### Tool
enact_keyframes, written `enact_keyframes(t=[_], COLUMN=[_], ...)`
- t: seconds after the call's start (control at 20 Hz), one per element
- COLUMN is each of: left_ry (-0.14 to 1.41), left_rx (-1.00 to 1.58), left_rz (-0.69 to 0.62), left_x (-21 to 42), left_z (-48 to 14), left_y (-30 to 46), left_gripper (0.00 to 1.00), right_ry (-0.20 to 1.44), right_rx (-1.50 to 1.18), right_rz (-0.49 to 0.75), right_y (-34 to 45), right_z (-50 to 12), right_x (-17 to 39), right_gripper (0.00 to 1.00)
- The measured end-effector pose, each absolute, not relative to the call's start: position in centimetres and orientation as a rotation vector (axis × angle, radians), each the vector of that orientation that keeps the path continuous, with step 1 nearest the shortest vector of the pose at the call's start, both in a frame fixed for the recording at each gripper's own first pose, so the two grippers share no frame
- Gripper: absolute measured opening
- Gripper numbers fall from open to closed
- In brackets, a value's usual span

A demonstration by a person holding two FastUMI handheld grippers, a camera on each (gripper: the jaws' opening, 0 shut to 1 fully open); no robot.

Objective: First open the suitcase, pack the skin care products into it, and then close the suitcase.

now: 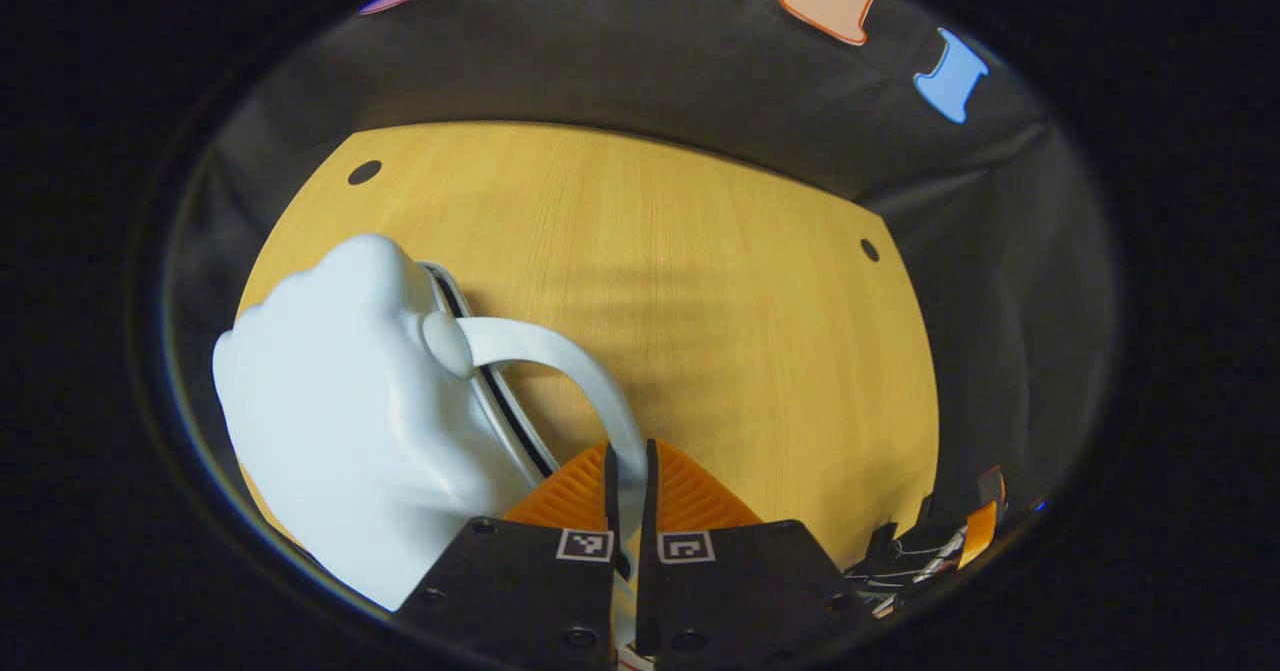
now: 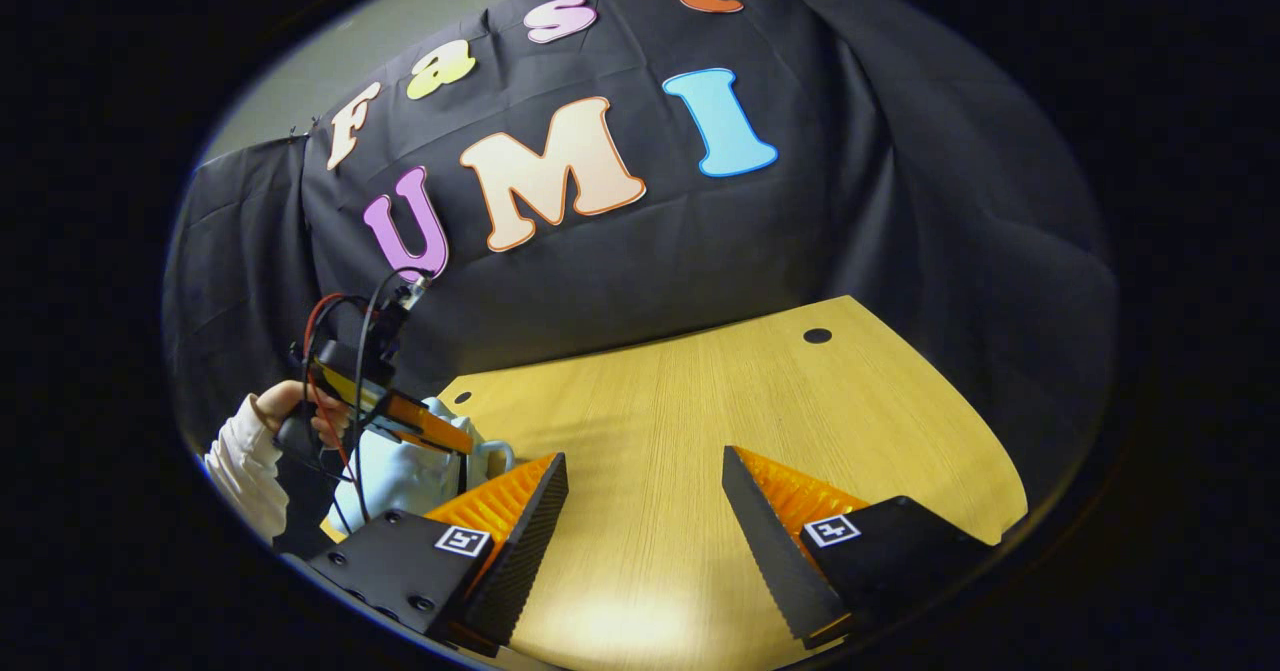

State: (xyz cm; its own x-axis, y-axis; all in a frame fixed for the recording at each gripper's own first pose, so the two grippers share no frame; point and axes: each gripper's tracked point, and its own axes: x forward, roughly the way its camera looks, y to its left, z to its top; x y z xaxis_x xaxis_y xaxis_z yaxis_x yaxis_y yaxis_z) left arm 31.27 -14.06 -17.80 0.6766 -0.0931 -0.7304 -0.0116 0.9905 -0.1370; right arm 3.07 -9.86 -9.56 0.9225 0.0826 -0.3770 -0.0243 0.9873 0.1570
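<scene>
Desk: wooden desk [image 1: 700,281] with small dark holes near its corners, bare across the middle.
Suitcase: pale blue-white moulded suitcase [image 1: 340,421], lying at desk's left edge in left gripper view; dark seam line visible along shell rim, looks closed or nearly so.
Handle: white curved handle [image 1: 560,361], arcs from a round pivot on the shell down into the fingers.
Left hand-held gripper [image 1: 628,481]: fingers pressed together on the handle strap.
Right hand-held gripper [image 2: 645,511]: fingers spread wide, nothing between them, hovering over bare desk, well apart from suitcase.
Person: hand [image 2: 300,416] and white sleeve holding left unit, seen in right gripper view.
Skin care products: can't locate.
Risk: thin handle may slip from pinch; pulling it could drag the suitcase off the desk edge.
</scene>
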Motion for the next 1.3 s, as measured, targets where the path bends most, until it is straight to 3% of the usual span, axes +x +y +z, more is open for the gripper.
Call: enact_keyframes(t=[0.35,0.45,0.5,0.55,0.7,0.8,1.3], left_ry=[0.877,0.873,0.867,0.854,0.817,0.801,0.744], left_rx=[-0.072,-0.042,-0.019,0.003,0.044,0.083,0.117], left_rz=[0.051,0.081,0.082,0.081,0.084,0.122,0.139], left_x=[32.2,31.7,31.3,31.0,30.2,28.9,22.6], left_z=[-19.5,-19.1,-18.7,-18.4,-17.9,-17.5,-16.5], left_y=[-14.1,-14.2,-14.4,-14.9,-16.3,-16.1,-19.7], left_gripper=[0.07,0.15,0.29,0.31,0.76,0.9,0.86], right_ry=[0.397,0.39,0.387,0.384,0.38,0.377,0.357], right_rx=[0.124,0.117,0.112,0.107,0.107,0.111,0.103], right_rz=[0.088,0.104,0.112,0.118,0.139,0.151,0.198], right_y=[-10.1,-10.1,-10.1,-10.2,-10.3,-10.4,-10.9], right_z=[-9.2,-8.7,-8.5,-8.5,-8.3,-8.1,-6.8], right_x=[3.3,3.5,3.6,3.8,3.8,3.9,4.1], right_gripper=[0.98,0.98,0.98,0.98,0.98,0.98,0.98])
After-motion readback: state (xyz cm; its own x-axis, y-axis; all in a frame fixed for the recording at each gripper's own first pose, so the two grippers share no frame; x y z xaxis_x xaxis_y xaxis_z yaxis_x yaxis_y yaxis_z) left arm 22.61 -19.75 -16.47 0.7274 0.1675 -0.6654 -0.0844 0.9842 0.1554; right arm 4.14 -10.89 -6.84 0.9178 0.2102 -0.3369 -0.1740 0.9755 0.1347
